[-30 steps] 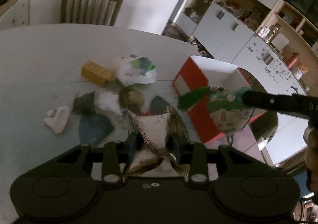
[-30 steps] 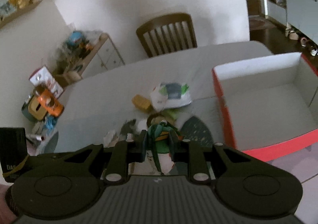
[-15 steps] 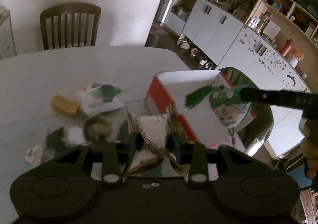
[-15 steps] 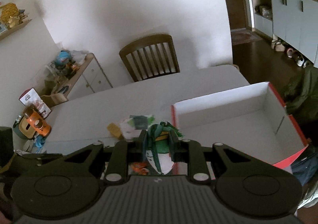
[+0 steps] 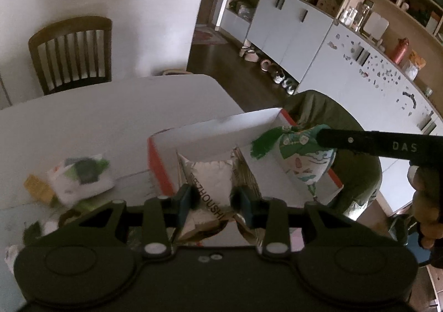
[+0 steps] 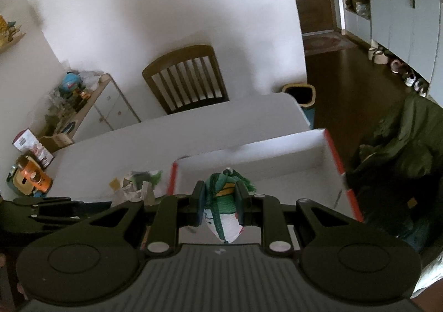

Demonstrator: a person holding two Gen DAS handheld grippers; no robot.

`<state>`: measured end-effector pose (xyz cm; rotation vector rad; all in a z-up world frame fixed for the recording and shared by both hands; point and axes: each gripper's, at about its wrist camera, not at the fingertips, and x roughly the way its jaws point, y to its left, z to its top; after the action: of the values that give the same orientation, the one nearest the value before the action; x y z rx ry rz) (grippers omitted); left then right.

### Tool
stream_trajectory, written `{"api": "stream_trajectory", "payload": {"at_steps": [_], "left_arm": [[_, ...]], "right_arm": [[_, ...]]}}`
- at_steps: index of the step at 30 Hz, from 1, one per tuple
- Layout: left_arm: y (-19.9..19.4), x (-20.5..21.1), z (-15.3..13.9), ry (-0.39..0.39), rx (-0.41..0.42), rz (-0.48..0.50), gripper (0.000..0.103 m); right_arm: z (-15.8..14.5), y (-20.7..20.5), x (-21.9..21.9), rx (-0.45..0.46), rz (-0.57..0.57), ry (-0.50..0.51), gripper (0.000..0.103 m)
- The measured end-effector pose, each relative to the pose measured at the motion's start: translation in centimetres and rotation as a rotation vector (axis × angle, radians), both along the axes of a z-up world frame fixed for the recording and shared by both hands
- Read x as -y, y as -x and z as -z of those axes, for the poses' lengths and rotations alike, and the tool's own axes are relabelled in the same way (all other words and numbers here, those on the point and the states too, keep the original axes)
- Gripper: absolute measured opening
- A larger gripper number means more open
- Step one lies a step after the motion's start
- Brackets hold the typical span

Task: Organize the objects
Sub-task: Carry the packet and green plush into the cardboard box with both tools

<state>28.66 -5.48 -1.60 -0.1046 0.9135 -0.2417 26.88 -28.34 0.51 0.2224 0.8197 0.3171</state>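
My left gripper (image 5: 213,198) is shut on a silver snack packet (image 5: 211,182) and holds it above the near left part of the red-edged white box (image 5: 221,129). My right gripper (image 6: 220,202) is shut on a green and white printed pouch (image 6: 224,201) with green tassels, held over the same box (image 6: 277,151). In the left wrist view the pouch (image 5: 297,157) hangs at the right above the box, held by the right gripper's black finger (image 5: 360,141). The box floor that shows is bare.
Loose items lie on the white table (image 5: 83,123) left of the box: a green and white wrapper (image 5: 83,176), a yellow block (image 5: 36,187), dark scraps. A wooden chair (image 6: 185,79) stands behind the table. A green jacket (image 6: 401,146) hangs at the right.
Both grippers have risen and moved right with their loads, from over the pile of loose items to above the box. Both stay shut.
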Motion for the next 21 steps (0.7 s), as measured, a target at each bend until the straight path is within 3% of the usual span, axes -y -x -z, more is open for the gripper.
{"api": "stream_trajectory", "payload": {"at_steps": [9,21], "left_arm": [[-4.8,4.6,3.2,-0.064,-0.05,0.013,0.037],[-9.8,8.5,8.8,-0.156,-0.109,0.041,0.037]], "right_arm": [[2.1,-3.7,3.7,-0.009,0.011,0.019,0.022],[7.4,-8.2,4.9,-0.062,-0.026,0.091,0.022]]}}
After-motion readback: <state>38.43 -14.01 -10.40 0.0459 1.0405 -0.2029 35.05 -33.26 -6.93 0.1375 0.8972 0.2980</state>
